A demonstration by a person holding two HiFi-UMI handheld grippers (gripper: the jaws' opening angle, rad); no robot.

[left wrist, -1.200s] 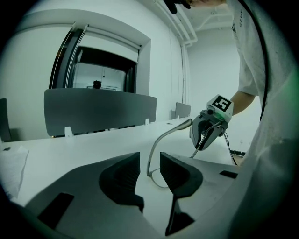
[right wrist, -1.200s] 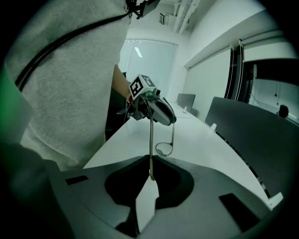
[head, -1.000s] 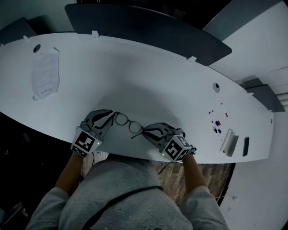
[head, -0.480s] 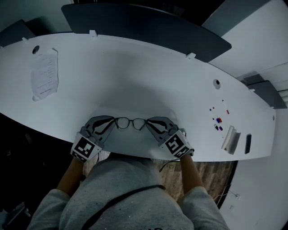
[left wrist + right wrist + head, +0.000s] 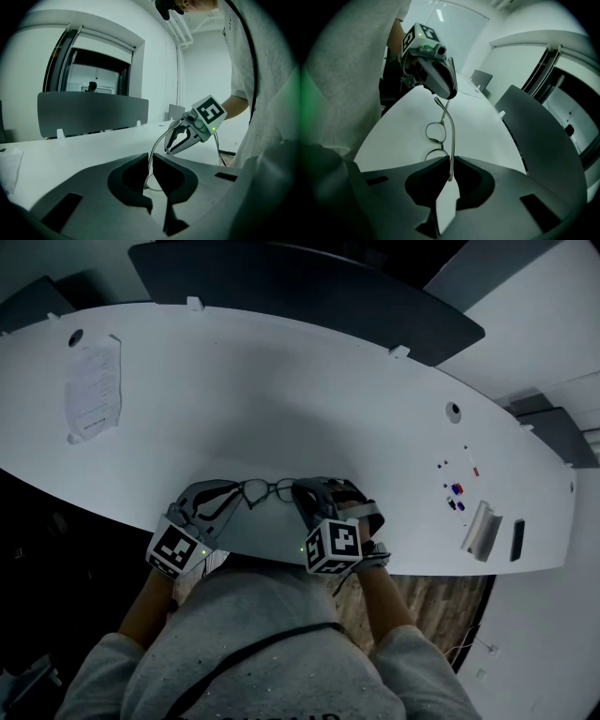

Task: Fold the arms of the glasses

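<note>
Both grippers on the glasses at the counter's front edge.
Left gripper point(image 5: 239, 495) fingers are pinched on the frame end of the thin, wire-framed, round-lens glasses point(image 5: 267, 490). Right gripper point(image 5: 298, 491) fingers are clamped on the tip of one slim arm point(image 5: 451, 140). The glasses span between them over the white curved counter point(image 5: 281, 399).

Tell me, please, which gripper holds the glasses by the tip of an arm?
The right gripper: its jaws pinch the arm's free end, while the left gripper grips the glasses at the frame, beside a lens.
</note>
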